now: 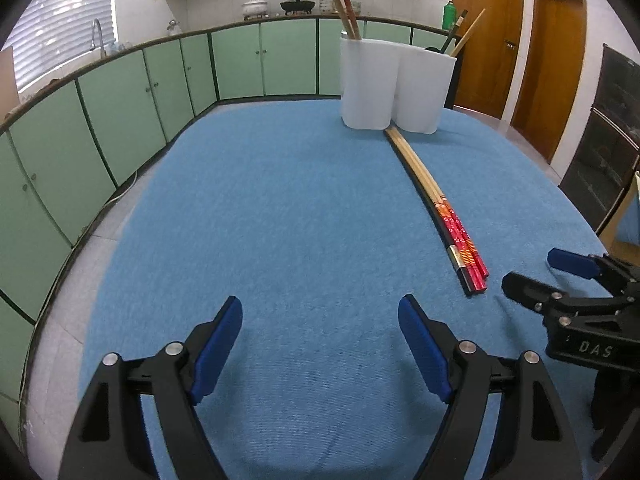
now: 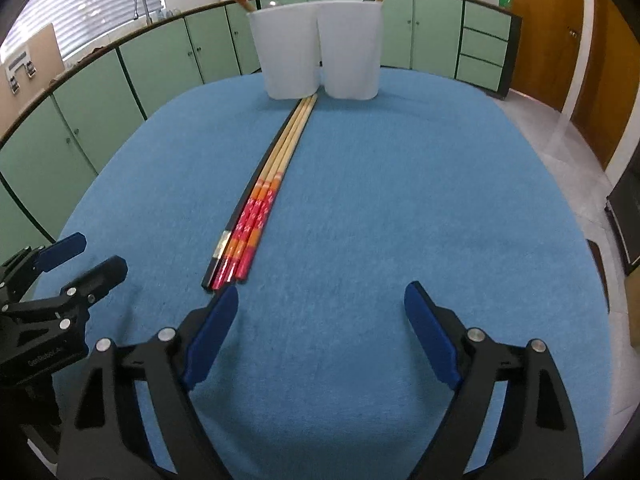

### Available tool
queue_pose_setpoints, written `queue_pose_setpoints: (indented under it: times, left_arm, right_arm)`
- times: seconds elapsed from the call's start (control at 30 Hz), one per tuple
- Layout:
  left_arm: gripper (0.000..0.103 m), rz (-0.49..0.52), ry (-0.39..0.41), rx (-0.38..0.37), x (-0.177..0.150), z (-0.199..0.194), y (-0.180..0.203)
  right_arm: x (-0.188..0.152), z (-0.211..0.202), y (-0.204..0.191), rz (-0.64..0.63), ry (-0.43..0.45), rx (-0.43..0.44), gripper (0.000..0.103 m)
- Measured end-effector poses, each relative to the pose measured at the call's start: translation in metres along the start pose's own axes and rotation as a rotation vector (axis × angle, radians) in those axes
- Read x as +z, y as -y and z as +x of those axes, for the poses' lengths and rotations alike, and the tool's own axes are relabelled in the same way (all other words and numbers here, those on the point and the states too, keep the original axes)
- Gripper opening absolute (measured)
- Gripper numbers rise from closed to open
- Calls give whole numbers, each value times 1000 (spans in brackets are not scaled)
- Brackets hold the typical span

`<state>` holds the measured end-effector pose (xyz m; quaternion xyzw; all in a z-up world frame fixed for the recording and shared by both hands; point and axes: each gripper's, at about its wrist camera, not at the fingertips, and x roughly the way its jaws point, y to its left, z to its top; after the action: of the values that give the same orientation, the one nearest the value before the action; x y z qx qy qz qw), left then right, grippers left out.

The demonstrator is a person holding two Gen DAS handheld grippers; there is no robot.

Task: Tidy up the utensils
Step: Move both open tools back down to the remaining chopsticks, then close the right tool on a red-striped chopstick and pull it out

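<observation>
Both grippers' fingers [image 2: 216, 340] gape empty; chopsticks [image 2: 264, 192] lie lengthwise, tips toward white holder [image 2: 316, 52].

Two wrist fisheyes, both low over the blue-covered desk [image 1: 280, 200], tilted down and forward along their own fingers. Left wrist view sits left, catching the right gripper [image 1: 532, 276] at its right edge; right wrist view sits right, catching the left gripper [image 2: 100, 256] at its left edge. Both share the chopstick bundle [image 2: 264, 196], the far white holder [image 1: 396, 88] and green cabinets [image 1: 264, 60].
</observation>
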<state>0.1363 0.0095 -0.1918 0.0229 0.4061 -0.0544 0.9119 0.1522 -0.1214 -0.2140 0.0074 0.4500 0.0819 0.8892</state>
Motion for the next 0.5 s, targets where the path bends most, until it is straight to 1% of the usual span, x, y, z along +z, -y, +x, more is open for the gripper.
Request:
queue_pose_setpoints:
  times: [0.27,0.5]
  left_arm:
    - [80,-15,0,0,1,-1,-4]
    - [81,-28,-1,8,2,-2,-8]
  right_arm:
    - [6,6,-9,-44,-8,-49,83]
    - [10,10,-19,-54,-3,-38,82]
